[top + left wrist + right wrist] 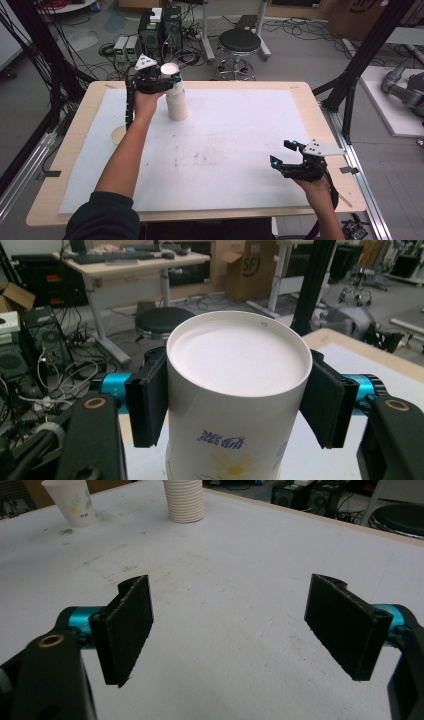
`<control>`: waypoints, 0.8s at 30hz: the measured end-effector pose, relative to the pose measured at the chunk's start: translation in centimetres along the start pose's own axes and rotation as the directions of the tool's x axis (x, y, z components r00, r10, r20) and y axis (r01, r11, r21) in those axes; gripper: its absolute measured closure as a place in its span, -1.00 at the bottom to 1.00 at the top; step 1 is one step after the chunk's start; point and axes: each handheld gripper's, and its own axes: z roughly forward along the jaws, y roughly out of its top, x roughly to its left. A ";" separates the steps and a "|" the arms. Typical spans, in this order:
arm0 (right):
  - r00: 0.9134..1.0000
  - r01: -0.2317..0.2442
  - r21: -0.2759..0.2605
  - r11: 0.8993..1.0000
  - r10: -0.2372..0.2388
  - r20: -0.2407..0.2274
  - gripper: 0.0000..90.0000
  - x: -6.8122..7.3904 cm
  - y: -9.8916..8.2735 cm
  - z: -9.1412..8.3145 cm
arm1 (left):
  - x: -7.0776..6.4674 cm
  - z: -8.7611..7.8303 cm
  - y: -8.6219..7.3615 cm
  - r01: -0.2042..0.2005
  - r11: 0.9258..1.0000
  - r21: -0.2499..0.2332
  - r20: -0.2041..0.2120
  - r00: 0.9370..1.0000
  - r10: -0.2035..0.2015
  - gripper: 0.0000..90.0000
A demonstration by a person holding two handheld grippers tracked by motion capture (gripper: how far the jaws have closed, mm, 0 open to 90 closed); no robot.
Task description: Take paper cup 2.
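A stack of upturned white paper cups (178,105) stands at the far left of the white mat (235,125). My left gripper (170,80) is shut on the top cup (170,70) of that stack. In the left gripper view the black pads (147,400) press both sides of this flower-printed cup (235,355), base up. My right gripper (281,152) hovers open over the mat's near right, nothing between its fingers (125,630). In the right gripper view the stack (185,500) stands far off.
A single upright cup (72,502) stands on the mat left of the stack; in the high view my forearm partly hides this cup (117,134). Beyond the table's far edge are a black stool (240,42), computer towers (160,27) and cables.
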 end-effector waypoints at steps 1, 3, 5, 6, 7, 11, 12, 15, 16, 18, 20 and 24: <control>1.000 0.001 0.001 1.000 -0.001 0.000 -0.56 0.0 0.0 0.0 | 0.0 -0.2 0.2 -0.001 1.000 -0.015 -0.001 1.000 0.001 -0.21; 1.000 0.004 0.000 1.000 -0.004 -0.002 -0.56 0.1 0.0 0.1 | 0.0 -0.7 0.6 0.005 0.999 -0.045 0.004 1.000 -0.005 -0.21; 1.000 0.003 0.001 1.000 -0.003 -0.002 -0.56 0.1 0.1 0.1 | -0.2 -1.2 1.1 -0.001 0.998 -0.057 0.010 1.000 0.001 -0.21; 1.000 0.003 0.000 1.000 -0.003 -0.001 -0.56 0.1 0.1 0.1 | -0.2 -1.4 1.4 -0.003 0.998 -0.068 0.014 1.000 0.004 -0.21; 1.000 0.004 0.000 1.000 -0.004 -0.001 -0.56 0.2 0.1 0.1 | -0.3 -1.7 1.7 -0.005 0.997 -0.080 0.018 1.000 0.007 -0.21; 1.000 0.008 -0.002 1.000 -0.008 0.000 -0.56 0.3 0.1 0.1 | -0.6 -2.8 2.8 -0.018 0.993 -0.115 0.024 0.999 0.021 -0.21; 1.000 0.011 -0.003 1.000 -0.011 0.001 -0.56 0.3 0.1 0.1 | -0.6 -3.1 3.0 -0.026 0.992 -0.119 0.023 0.999 0.029 -0.21; 1.000 0.007 -0.002 1.000 -0.007 -0.001 -0.56 0.4 0.2 0.0 | -0.7 -3.9 3.6 -0.031 0.990 -0.138 0.027 0.999 0.035 -0.21; 1.000 0.009 -0.004 1.000 -0.009 -0.001 -0.56 0.4 0.2 0.0 | -0.8 -4.2 3.8 -0.035 0.989 -0.143 0.029 0.999 0.039 -0.21; 1.000 0.012 -0.004 1.000 -0.012 -0.002 -0.56 0.5 0.3 0.0 | -1.0 -4.9 4.1 -0.035 0.988 -0.153 0.045 0.998 0.043 -0.21; 1.000 0.011 -0.007 1.000 -0.011 -0.008 -0.56 0.5 0.3 0.1 | -1.2 -5.5 4.2 -0.031 0.985 -0.167 0.078 0.996 0.044 -0.21; 1.000 0.006 -0.011 1.000 -0.006 -0.024 -0.56 0.8 0.4 0.3 | -1.9 -6.6 4.1 -0.026 0.985 -0.173 0.169 0.984 0.055 -0.21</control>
